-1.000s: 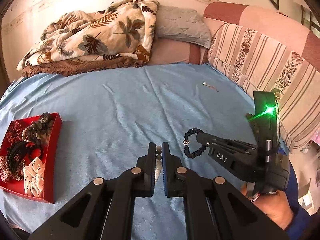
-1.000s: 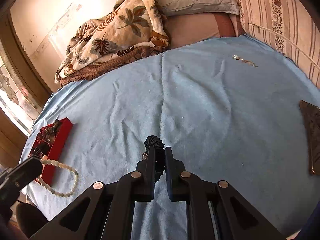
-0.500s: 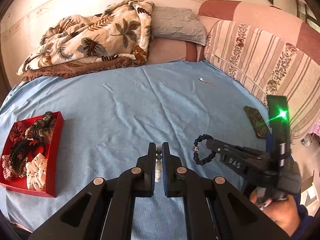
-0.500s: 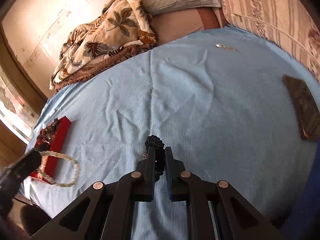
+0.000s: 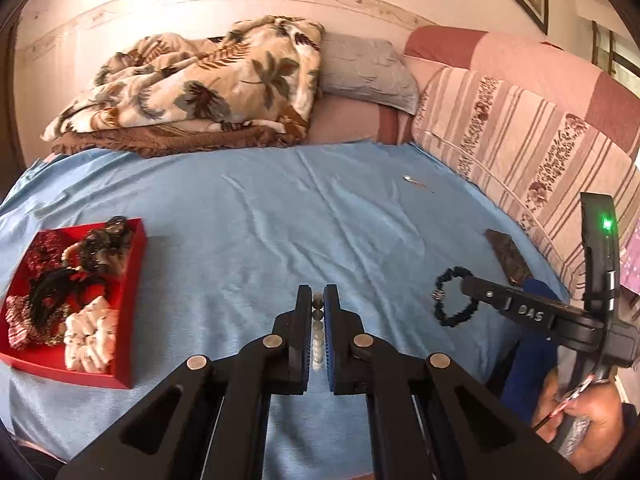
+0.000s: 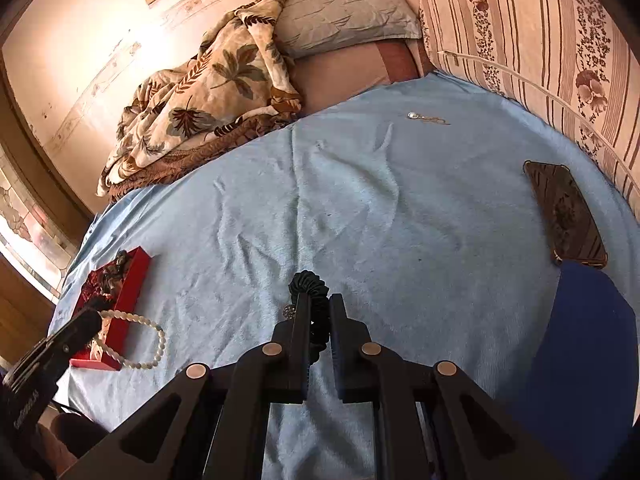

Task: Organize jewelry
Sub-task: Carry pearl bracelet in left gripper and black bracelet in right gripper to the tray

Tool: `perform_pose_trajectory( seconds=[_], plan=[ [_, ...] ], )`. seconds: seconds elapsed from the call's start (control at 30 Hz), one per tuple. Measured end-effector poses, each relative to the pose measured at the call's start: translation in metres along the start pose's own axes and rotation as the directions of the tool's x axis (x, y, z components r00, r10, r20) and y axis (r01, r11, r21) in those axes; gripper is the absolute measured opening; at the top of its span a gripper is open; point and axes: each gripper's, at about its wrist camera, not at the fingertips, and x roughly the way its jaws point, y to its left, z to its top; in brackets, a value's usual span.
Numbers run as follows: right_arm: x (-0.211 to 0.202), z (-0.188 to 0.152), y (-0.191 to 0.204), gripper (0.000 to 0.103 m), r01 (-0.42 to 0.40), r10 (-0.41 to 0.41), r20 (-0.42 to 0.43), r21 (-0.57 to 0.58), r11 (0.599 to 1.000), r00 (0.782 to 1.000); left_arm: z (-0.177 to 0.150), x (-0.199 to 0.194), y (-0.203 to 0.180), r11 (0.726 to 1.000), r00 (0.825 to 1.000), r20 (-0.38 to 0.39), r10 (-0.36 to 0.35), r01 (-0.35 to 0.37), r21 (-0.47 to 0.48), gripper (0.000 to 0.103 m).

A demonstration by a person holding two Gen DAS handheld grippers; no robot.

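Observation:
My left gripper [image 5: 317, 300] is shut on a white pearl necklace [image 5: 317, 338], held above the blue bedsheet; its loop hangs from that gripper in the right wrist view [image 6: 138, 340]. My right gripper [image 6: 319, 304] is shut on a black beaded bracelet [image 6: 308, 286], which also shows at the right of the left wrist view [image 5: 454, 298]. A red tray [image 5: 132, 280] with scrunchies and hair ties lies on the sheet at the left; it also shows in the right wrist view [image 6: 134, 284]. A small silver pendant with a chain [image 5: 414, 181] lies far on the sheet.
A dark phone [image 6: 564, 216] lies on the sheet at the right. A leaf-print blanket [image 5: 200, 92] and a grey pillow [image 5: 364, 68] lie at the bed's head. A striped cushion [image 5: 520, 148] lines the right side.
My right gripper with the black bracelet has drawn back to the right and nearer me. My left gripper still holds the necklace; its view has shifted a little, with the tray nearer.

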Motion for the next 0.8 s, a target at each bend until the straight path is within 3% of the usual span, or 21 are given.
perform_pose_trajectory(
  seconds=[0.17,0.37,0.6,0.8],
  plan=[
    [0.01,-0.006,0.017,0.01,-0.035,0.034,-0.033,-0.018,0.999,0.999,-0.001,-0.01,0.036,0.997,1.0,0.018,0.014,-0.013,-0.082,0.005],
    [0.021,-0.01,0.052,0.01,-0.084,0.077,-0.072,-0.1,0.991,0.994,0.007,-0.043,0.101,0.982,0.994,0.063,0.087,-0.075,-0.171,0.005],
    [0.033,0.002,0.105,0.01,-0.164,0.143,-0.116,-0.197,0.967,0.983,0.024,-0.062,0.173,0.963,0.987,0.066,0.144,-0.124,-0.24,0.005],
    [0.041,0.006,0.162,0.01,-0.239,0.2,-0.159,-0.286,0.928,0.967,0.033,-0.052,0.232,0.93,0.99,0.066,0.124,-0.093,-0.354,0.005]
  ],
)
